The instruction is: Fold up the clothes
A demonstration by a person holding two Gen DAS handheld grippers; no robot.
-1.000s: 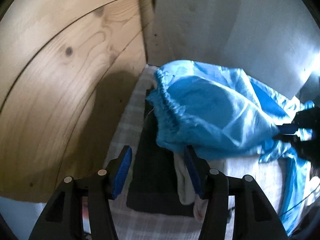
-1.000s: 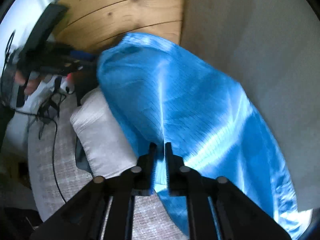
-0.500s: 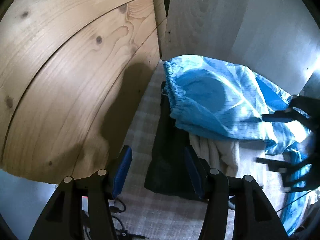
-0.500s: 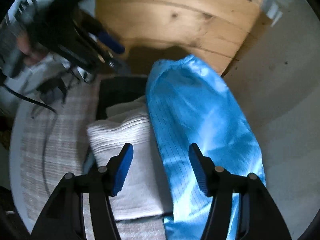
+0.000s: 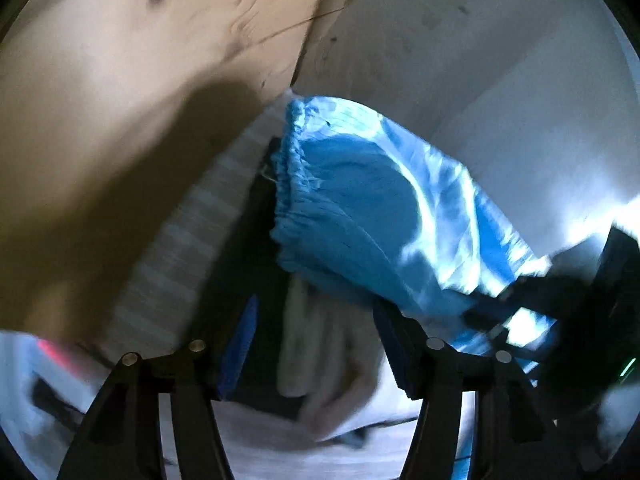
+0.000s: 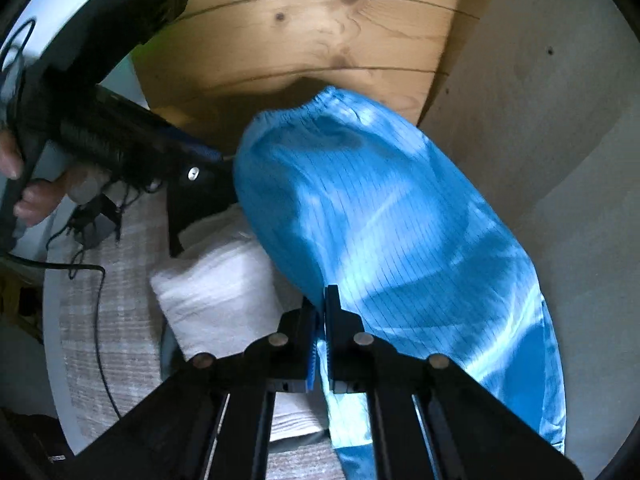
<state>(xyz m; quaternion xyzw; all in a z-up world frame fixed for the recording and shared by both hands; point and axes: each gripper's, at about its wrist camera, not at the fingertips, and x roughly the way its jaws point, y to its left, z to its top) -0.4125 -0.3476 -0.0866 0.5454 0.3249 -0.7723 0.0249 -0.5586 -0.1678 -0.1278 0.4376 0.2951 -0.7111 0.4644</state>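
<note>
The right gripper point(image 6: 320, 312) is clenched on a fold of the blue garment point(image 6: 392, 216), which drapes over a folded white towel point(image 6: 220, 292) and a dark folded piece point(image 5: 256, 248) on the checked cloth point(image 6: 116, 280), near the corner where the wooden board point(image 6: 320, 32) meets the grey wall point(image 6: 560, 120). The left gripper point(image 5: 316, 340) hangs released, its blue pads wide apart, close to the garment's gathered elastic hem point(image 5: 288, 184) at the wood-side end.
</note>
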